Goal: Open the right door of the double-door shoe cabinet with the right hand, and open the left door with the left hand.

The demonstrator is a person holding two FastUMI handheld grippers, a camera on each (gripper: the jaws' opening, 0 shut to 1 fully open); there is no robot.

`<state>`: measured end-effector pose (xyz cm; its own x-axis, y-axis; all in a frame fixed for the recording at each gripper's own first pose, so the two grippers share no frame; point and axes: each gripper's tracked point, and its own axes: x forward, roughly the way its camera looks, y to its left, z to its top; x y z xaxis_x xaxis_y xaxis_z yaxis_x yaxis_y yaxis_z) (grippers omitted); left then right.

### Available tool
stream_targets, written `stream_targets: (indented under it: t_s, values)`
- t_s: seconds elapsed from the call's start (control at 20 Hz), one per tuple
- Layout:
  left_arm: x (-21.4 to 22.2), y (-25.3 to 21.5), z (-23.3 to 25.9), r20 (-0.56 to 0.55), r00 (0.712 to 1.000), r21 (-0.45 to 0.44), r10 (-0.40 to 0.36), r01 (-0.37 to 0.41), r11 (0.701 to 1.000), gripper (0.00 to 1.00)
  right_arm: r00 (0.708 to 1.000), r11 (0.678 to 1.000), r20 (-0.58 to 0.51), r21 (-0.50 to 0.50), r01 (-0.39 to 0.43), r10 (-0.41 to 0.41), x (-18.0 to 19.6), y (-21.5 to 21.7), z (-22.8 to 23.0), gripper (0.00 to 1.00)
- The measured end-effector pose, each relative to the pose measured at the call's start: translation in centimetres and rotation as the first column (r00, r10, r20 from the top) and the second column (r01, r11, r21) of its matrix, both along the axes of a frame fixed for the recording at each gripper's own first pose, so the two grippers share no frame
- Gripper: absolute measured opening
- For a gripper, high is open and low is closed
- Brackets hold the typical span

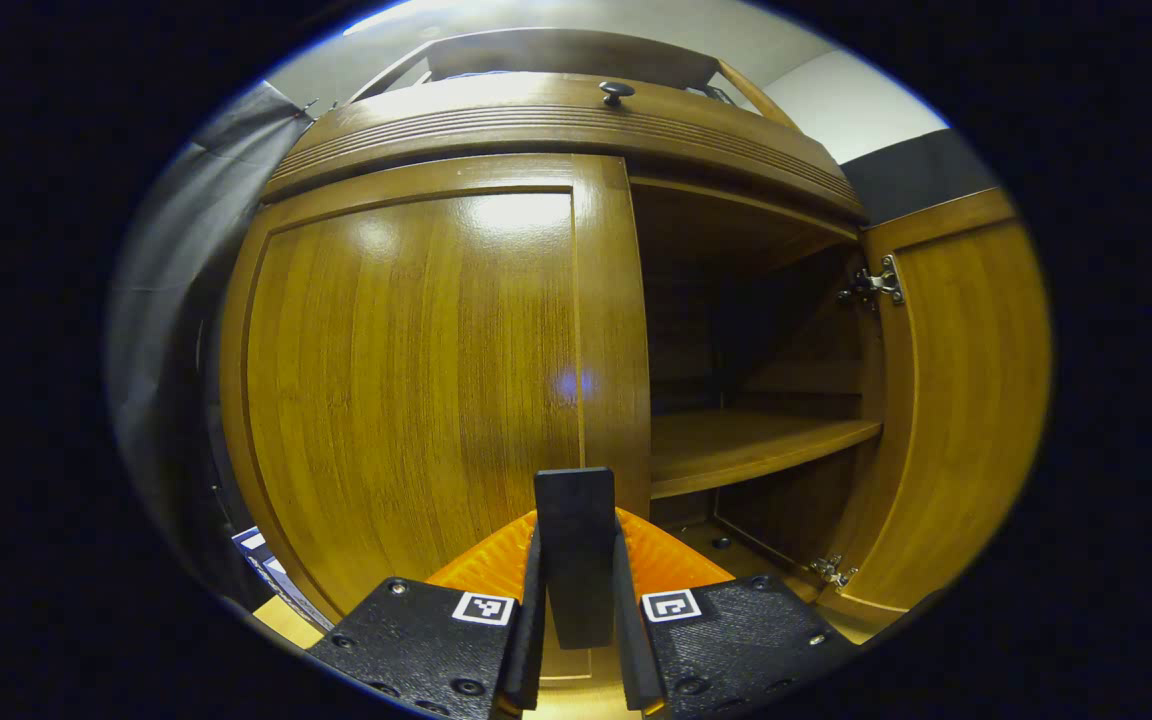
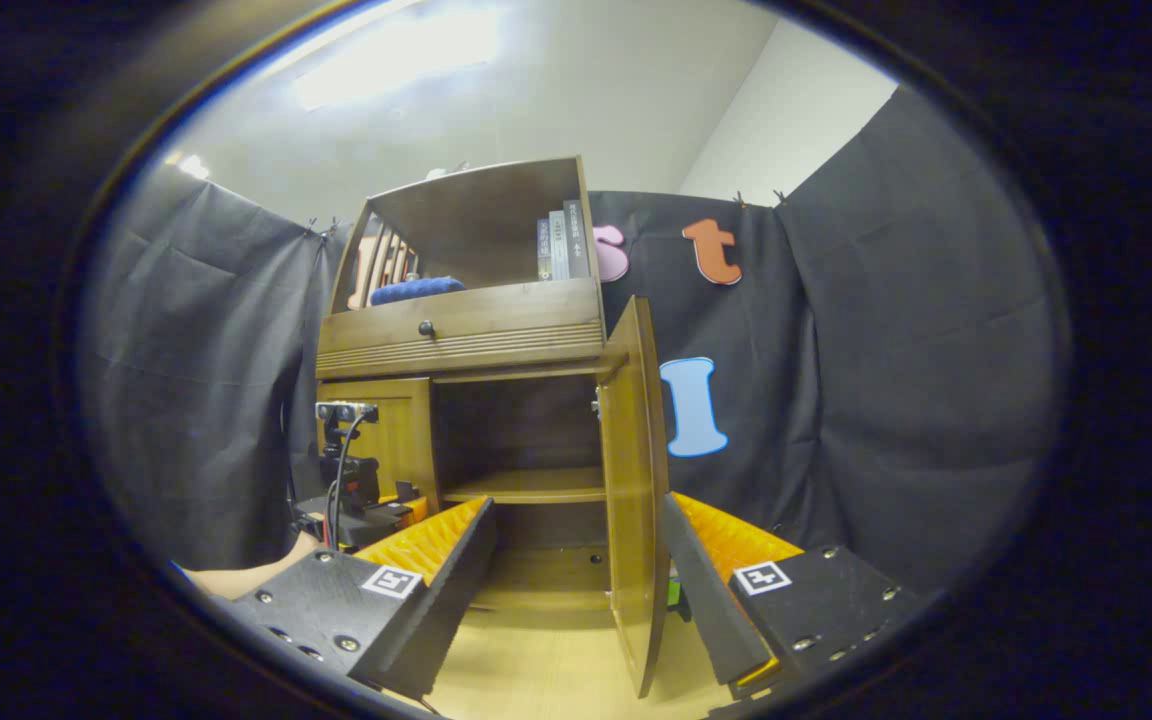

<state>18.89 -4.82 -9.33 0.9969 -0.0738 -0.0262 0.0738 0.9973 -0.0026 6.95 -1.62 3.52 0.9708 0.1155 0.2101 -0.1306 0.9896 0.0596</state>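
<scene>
- While the right door [image 2: 631, 490] already stands swung out, edge-on between our right fingers, the left door [image 1: 416, 380] is shut, so the step in hand is, we judge, opening that one.
- We see the left gripper [image 1: 576, 560] pinched on a dark upright handle [image 1: 574, 550] at the door's free edge; its jaws are narrow, both pressing the handle's sides.
- To do it well, we should pull along the door's arc toward the hinge side rather than straight back, keeping the pinch square so the handle does not slip (the glossy panel gives no other purchase).
- We keep the pull steady and low on force; the cabinet [image 2: 466, 330] carries books [image 2: 561, 245] up top.
- Our right gripper [image 2: 576, 590] is spread wide and holds nothing; the door edge sits in the gap, and we cannot tell whether either finger touches it.
- We keep that hand clear of the left door's path.
</scene>
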Motion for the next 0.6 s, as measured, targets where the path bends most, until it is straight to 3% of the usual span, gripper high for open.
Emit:
stream_targets:
  t_s: [0.6]
  values:
    - [-7.3, 0.8, 0.4, -0.043, 0.985, -0.026, -0.169, 0.168, 0.985, 0.32, 0.999, 1.0, 0.038, -0.013, -0.01, 0.011, -0.5, 3.8, 1.4, 0.99]
